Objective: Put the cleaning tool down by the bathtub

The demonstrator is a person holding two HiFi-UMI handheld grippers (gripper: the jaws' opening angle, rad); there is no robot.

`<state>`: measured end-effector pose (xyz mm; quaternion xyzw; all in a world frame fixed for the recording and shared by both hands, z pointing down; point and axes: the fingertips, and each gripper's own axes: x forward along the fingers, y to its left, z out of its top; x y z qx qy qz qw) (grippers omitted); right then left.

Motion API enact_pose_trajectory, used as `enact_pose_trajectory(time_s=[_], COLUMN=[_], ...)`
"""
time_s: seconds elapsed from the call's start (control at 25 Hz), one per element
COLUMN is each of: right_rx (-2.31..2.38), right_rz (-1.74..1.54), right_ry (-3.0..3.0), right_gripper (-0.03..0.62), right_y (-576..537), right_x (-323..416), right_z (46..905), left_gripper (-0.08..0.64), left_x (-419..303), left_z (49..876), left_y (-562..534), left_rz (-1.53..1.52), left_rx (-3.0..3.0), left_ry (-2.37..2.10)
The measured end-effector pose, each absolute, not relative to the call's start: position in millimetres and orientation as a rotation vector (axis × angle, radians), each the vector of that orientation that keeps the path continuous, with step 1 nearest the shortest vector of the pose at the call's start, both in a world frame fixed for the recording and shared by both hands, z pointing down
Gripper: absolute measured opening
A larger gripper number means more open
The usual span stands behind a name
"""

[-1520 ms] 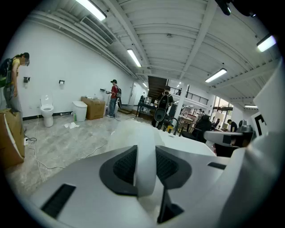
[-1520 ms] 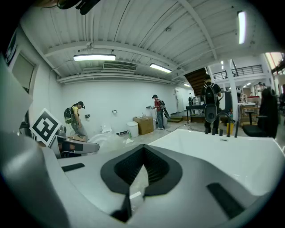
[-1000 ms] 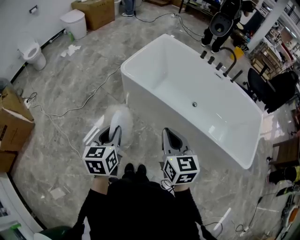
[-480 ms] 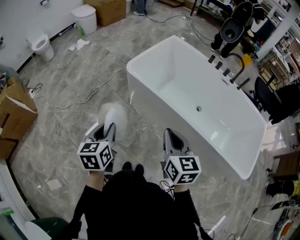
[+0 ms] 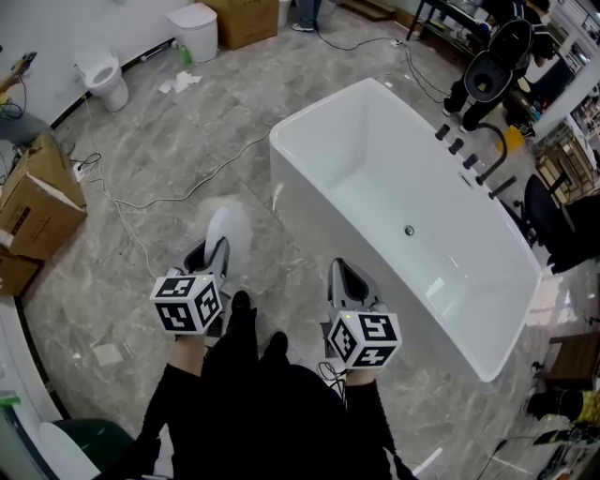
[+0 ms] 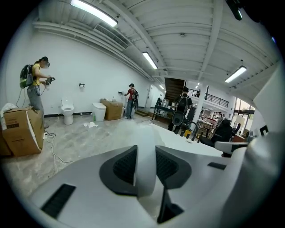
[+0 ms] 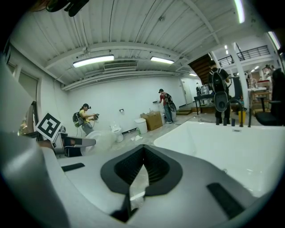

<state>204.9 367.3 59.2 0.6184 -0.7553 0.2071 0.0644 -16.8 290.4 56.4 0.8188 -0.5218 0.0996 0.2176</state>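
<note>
The white bathtub (image 5: 302,184) stands on the grey marble floor, ahead and to the right of me. My left gripper (image 5: 214,246) is shut on a white cleaning tool (image 5: 225,229), whose pale soft head sticks out forward above the floor, left of the tub. In the left gripper view its white handle (image 6: 145,165) runs between the two dark pads. My right gripper (image 5: 339,268) hangs close to the tub's near wall, shut and empty. In the right gripper view the tub (image 7: 231,144) fills the right side, and the tool's fluffy head (image 7: 99,137) shows at the left.
A toilet (image 5: 105,77) and a white bin (image 5: 197,28) stand by the far wall. Cardboard boxes (image 5: 37,211) sit at the left. A cable (image 5: 178,187) trails over the floor. Black taps (image 5: 469,159) line the tub's far side. People stand in the distance.
The view has shifted, so the tub and room sit further right and lower. My left gripper has drifted slightly left and down, still holding the tool. My feet have stepped forward.
</note>
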Motion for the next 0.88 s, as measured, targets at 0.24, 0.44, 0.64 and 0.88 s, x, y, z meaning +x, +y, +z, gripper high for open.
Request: enact_pose_trajectory(time_s=[0.24, 0.44, 0.64, 0.88], right_rx=[1.84, 1.806, 1.785, 1.797], right_rz=[0.657, 0.651, 0.646, 0.643], right_ry=[-2.281, -2.281, -2.248, -2.2], right_gripper=[0.0, 0.0, 0.0, 0.0], right_y=[349, 326, 281, 206], right_x=[194, 176, 156, 133], right_z=[66, 69, 76, 81], left_gripper=[0.098, 0.098, 0.098, 0.098], left_x=[-26, -37, -57, -81], left_z=[56, 65, 79, 89], left_y=[273, 250, 203, 129], left_rz=[0.265, 0.255, 0.259, 0.287], left_rx=[2.256, 2.243, 2.225, 2.231], left_ry=[-1.46, -1.452, -1.431, -1.381])
